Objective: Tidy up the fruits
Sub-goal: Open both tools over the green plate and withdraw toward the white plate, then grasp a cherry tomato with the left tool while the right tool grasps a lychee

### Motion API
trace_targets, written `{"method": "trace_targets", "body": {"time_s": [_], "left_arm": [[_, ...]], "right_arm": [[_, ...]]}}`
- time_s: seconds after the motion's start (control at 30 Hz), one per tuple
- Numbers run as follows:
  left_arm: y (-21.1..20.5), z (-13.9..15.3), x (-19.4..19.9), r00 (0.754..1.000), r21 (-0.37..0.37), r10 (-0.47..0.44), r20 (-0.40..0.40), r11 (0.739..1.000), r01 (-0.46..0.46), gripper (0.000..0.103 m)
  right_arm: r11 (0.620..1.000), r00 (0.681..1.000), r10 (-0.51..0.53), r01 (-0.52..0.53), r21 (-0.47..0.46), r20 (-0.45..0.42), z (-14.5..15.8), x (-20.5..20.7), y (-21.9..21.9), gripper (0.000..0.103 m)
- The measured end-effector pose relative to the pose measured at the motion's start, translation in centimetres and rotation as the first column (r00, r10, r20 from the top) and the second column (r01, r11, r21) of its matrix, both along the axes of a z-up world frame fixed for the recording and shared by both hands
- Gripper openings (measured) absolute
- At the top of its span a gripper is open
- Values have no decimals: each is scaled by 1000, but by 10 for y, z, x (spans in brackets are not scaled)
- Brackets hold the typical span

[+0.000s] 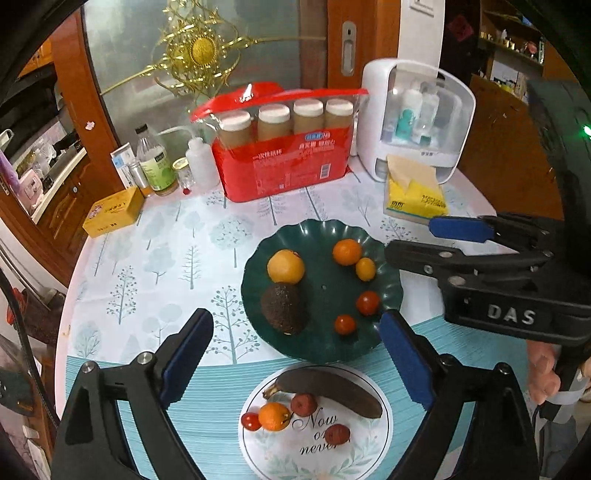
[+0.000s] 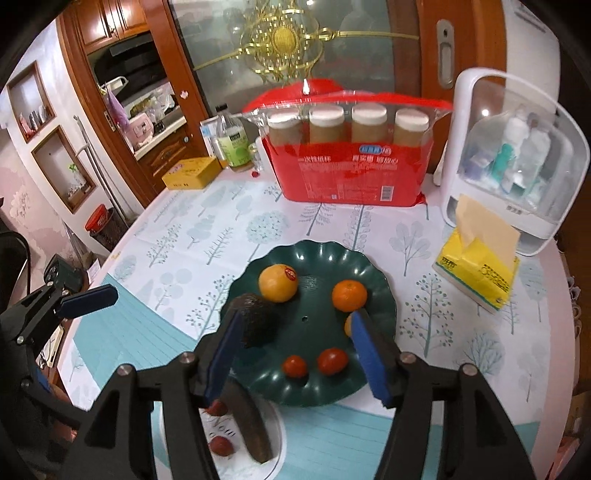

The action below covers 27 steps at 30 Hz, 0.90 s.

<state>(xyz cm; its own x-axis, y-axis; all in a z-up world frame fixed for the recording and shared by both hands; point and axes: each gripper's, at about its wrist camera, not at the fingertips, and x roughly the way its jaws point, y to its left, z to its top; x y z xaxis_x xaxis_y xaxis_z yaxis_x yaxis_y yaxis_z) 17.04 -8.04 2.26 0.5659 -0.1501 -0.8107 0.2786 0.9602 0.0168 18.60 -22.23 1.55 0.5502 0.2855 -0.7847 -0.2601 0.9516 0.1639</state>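
Tree-print tablecloth [image 1: 166, 236] under both spread, empty grippers: left gripper [image 1: 295, 354], right gripper [image 2: 295, 354]; green plate [image 2: 373, 269] ahead, wooden cabinets [image 2: 110, 18] beyond.

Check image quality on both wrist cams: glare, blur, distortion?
Left wrist: strong fisheye bending, black corner vignette, sharp dark green scalloped plate. Right wrist: same bending, glare on clear-fronted white storage box, blackened banana soft behind right claw.
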Motion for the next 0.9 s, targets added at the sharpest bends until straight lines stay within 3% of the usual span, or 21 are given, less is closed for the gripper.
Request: {"method": "trace_targets", "body": {"time_s": [0.27,0.5,0.73,0.9], "left_arm": [[22,21,-28,1000,-18,-21,23,1000,21,92],[44,15,-50,999,0,-37,32,999,37,94],[78,-14,-62,999,-55,-41,-31,998,39,94],[93,-50,-67,995,-66,-58,-79,996,52,94]], "right_arm": [[1000,998,-4,4,-6,58,28,-51,17,62],[1000,996,-23,24,-7,91,32,-89,33,62],[998,994,-51,55,-38,99,12,-119,48,62],[994,994,-97,99,-48,55,-25,-133,53,62]]}}
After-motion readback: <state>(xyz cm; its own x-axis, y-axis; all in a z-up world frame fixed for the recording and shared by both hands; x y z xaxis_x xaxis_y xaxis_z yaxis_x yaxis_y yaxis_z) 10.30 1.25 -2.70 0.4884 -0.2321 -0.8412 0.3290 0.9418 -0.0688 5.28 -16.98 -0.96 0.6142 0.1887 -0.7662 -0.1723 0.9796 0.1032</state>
